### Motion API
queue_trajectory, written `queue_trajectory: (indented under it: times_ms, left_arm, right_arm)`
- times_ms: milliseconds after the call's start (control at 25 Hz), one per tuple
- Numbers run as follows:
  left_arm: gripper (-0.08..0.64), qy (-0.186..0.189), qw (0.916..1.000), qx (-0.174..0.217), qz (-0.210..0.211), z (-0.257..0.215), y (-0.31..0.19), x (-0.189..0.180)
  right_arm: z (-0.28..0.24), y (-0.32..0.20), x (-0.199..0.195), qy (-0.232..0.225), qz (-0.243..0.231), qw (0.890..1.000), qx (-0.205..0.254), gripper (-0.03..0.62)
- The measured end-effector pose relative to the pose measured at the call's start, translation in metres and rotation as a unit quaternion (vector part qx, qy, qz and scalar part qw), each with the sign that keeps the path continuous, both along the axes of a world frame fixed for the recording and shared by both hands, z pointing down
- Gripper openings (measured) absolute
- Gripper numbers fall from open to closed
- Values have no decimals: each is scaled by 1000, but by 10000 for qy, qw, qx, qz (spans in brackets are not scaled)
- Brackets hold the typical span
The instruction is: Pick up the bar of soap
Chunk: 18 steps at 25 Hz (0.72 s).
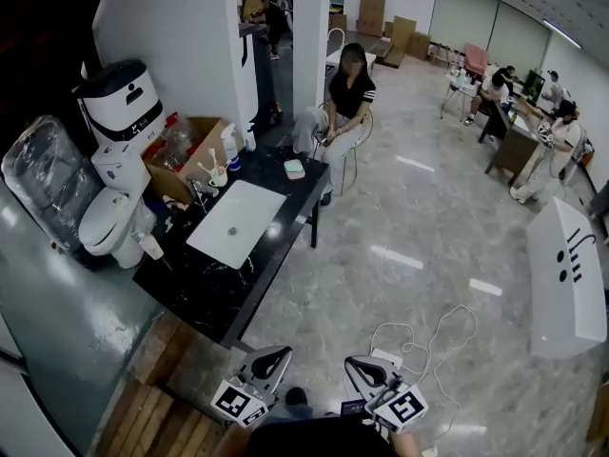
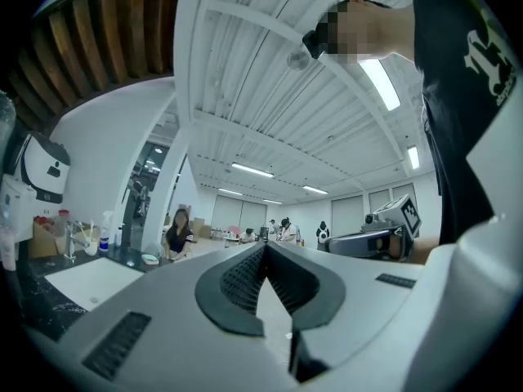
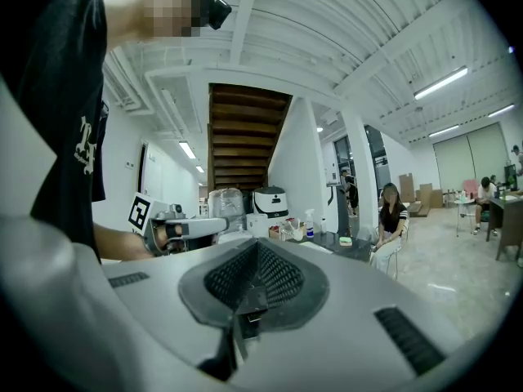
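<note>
The bar of soap [image 1: 294,168] is a pale green block in a small dish at the far end of the black counter [image 1: 205,293], beyond the white sink basin [image 1: 235,222]. It shows small and distant in the left gripper view [image 2: 149,259] and the right gripper view [image 3: 346,241]. Both grippers are held low near the person's body, well short of the counter. My left gripper [image 1: 278,355] [image 2: 263,256] is shut with nothing in it. My right gripper [image 1: 354,362] [image 3: 255,256] is shut and empty as well. Each gripper sees the other beside it.
A person sits on a chair [image 1: 347,103] just past the counter's far end. A toilet [image 1: 112,219], a cardboard box [image 1: 187,155] and a spray bottle [image 1: 229,146] stand along the counter's left. White cables [image 1: 419,336] lie on the floor; a white panel [image 1: 567,274] stands right.
</note>
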<state>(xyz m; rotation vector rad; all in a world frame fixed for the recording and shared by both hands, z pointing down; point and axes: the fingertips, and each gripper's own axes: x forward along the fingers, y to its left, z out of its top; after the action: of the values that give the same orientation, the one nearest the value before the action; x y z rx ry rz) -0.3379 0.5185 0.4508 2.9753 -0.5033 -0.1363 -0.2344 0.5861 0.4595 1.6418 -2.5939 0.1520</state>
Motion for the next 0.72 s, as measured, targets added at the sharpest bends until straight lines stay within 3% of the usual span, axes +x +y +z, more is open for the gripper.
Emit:
queue_trajectory:
  times_ms: [440,720]
  left_arm:
    - [8,213,9994,-69,265,8,-40,-12]
    - [8,230,9995,-36,233,8,-67,-2]
  right_arm:
    - [-8,-19,-13,-105,456,9989,34,8]
    - [6,-54,10,-48,456,9989,-105,8]
